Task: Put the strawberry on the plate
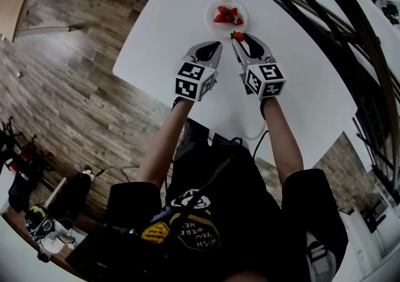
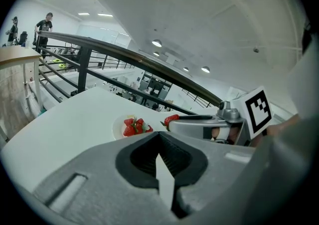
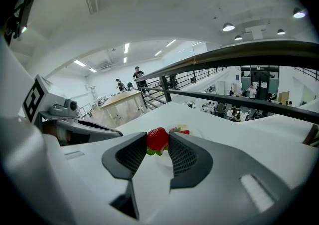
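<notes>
**Figure. Two hand-held grippers over a white table (image 1: 187, 12), as seen by someone standing beside it.**

(a) The right gripper (image 1: 238, 37) has its jaws closed part-way onto a single red strawberry (image 3: 157, 139). The ribbed black pads press on the fruit's two sides. The green leaves point downward between the pads.

(b) The held strawberry sits just beside the near rim of the plate (image 1: 227, 2), not over the plate's middle. It cannot be told whether the strawberry touches the table.

(c) The plate is small, round and white, and stands toward the far side of the table. It already carries a small cluster of strawberries (image 1: 227, 16) (three or four, crowded too close to count with certainty).

(d) The left gripper (image 2: 159, 134) has its jaw tips brought together, with nothing between the pads. It hangs just to the left of the right gripper, a little short of the plate, and the two grippers run roughly parallel.

(e) Surroundings: a dark railing (image 2: 124, 57) runs behind the table's far edge, and a wood-plank floor (image 1: 75, 74) lies to the left.
</notes>
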